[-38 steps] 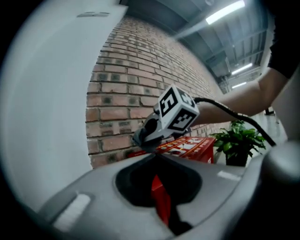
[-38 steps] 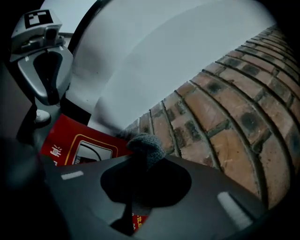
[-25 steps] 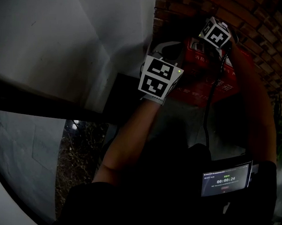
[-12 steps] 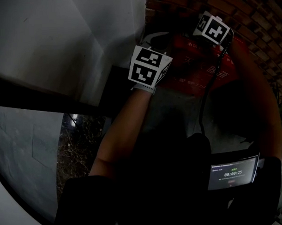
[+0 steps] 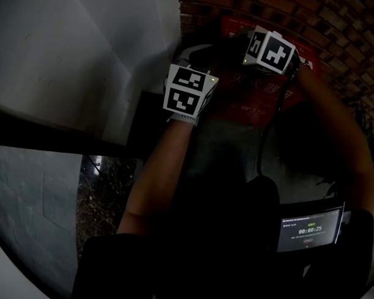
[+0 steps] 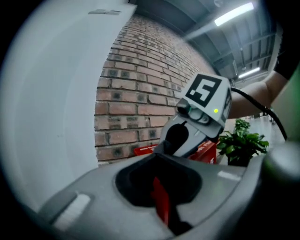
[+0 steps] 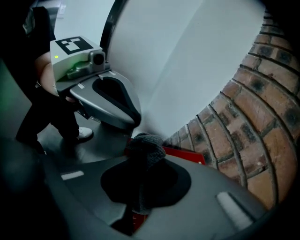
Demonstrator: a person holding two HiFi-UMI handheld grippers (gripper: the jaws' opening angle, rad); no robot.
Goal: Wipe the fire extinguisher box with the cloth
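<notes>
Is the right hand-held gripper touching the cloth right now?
Touching. In the right gripper view, the right hand-held gripper has its jaws closed on the grey cloth, which bunches up between them.

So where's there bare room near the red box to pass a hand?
Free: grey floor in front of the fire extinguisher box, between the person's forearms. Crowded: over the box by the brick wall, where the left gripper and the right gripper, holding the cloth, sit close.
</notes>
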